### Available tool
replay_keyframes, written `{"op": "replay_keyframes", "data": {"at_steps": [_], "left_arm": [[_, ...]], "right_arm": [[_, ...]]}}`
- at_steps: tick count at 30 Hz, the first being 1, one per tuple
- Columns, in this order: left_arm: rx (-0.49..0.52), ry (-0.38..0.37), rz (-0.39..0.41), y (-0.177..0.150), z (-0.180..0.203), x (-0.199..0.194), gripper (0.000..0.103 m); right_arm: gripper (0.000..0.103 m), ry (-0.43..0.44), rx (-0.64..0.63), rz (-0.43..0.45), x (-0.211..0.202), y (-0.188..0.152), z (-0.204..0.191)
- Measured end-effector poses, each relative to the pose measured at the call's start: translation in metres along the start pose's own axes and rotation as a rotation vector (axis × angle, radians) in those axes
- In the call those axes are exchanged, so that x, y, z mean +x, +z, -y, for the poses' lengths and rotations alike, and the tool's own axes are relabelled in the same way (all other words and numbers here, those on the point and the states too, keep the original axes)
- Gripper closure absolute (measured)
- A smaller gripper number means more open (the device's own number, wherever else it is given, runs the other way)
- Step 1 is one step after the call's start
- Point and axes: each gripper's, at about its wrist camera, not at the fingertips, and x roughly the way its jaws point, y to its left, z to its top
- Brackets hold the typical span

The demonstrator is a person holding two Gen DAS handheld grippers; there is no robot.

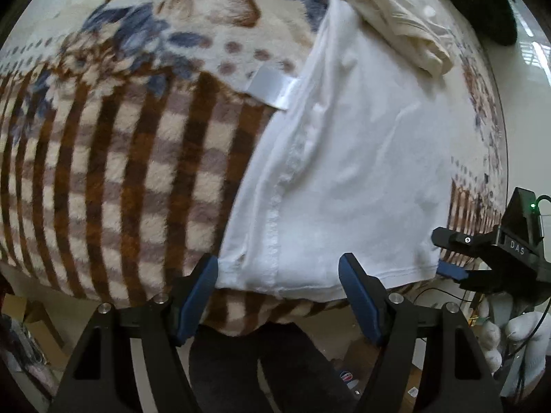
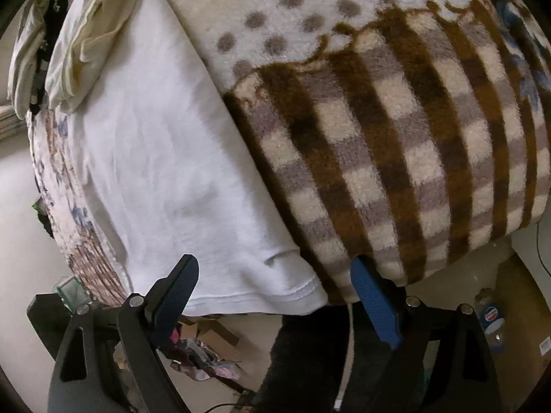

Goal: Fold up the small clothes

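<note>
A white garment (image 1: 344, 172) is seen spread flat on a worktop covered by a plaid and floral fleece blanket (image 1: 120, 172), its hemmed edge lying along the near edge of the worktop. A cream garment (image 1: 396, 24) is bunched at the white garment's far end, toward the far edge. A strip of grey tape (image 1: 268, 89) is seen on the blanket just beside the white garment's side edge. The left tongs (image 1: 279, 275) are held wide open over one near corner of the hem, with nothing gripped between the blue pads. The right tongs (image 2: 275, 277) are likewise held wide open over the other near corner, and nothing is clamped. A white-gloved hand (image 1: 516, 337) is seen holding the right tongs.
</note>
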Motion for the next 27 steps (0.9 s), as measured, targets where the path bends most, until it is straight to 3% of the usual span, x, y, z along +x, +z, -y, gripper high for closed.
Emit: {"op": "replay_keyframes", "data": {"at_steps": [1, 2, 3, 4, 5, 6, 8, 14, 19, 23, 27], "left_arm": [[0.005, 0.004, 0.003, 0.003, 0.001, 0.003, 0.049], [0.01, 0.008, 0.008, 0.004, -0.003, 0.004, 0.063], [0.024, 0.024, 0.008, 0.005, 0.0, 0.008, 0.085], [0.044, 0.032, 0.01, 0.007, 0.004, 0.01, 0.091], [0.064, 0.023, 0.023, 0.007, 0.008, 0.01, 0.093], [0.09, 0.026, 0.05, 0.007, 0.014, 0.005, 0.096], [0.126, 0.003, 0.086, 0.006, 0.027, -0.007, 0.097], [0.111, -0.065, 0.198, 0.017, 0.044, -0.061, 0.097], [0.076, -0.122, 0.297, 0.047, 0.041, -0.115, 0.097], [0.072, -0.094, 0.287, 0.051, 0.046, -0.116, 0.097], [0.012, -0.081, 0.197, 0.031, 0.029, -0.078, 0.097]], "right_arm": [[0.016, 0.013, -0.005, -0.002, 0.0, 0.0, 0.002], [0.027, 0.022, -0.005, -0.003, 0.001, 0.0, 0.001], [0.043, 0.031, -0.003, -0.005, 0.002, 0.0, -0.001], [0.053, 0.029, -0.002, -0.006, 0.003, -0.002, -0.001], [0.072, 0.024, -0.003, -0.005, 0.004, -0.004, -0.001], [0.084, 0.023, 0.0, -0.005, 0.005, -0.005, -0.001], [0.092, 0.048, 0.011, 0.002, 0.003, -0.01, -0.002], [0.097, 0.132, -0.005, 0.064, -0.038, -0.018, -0.018], [0.097, 0.193, -0.053, 0.124, -0.092, -0.006, -0.047], [0.097, 0.128, -0.116, 0.14, -0.111, 0.009, -0.065], [0.097, 0.075, -0.122, 0.097, -0.1, 0.011, -0.047]]}}
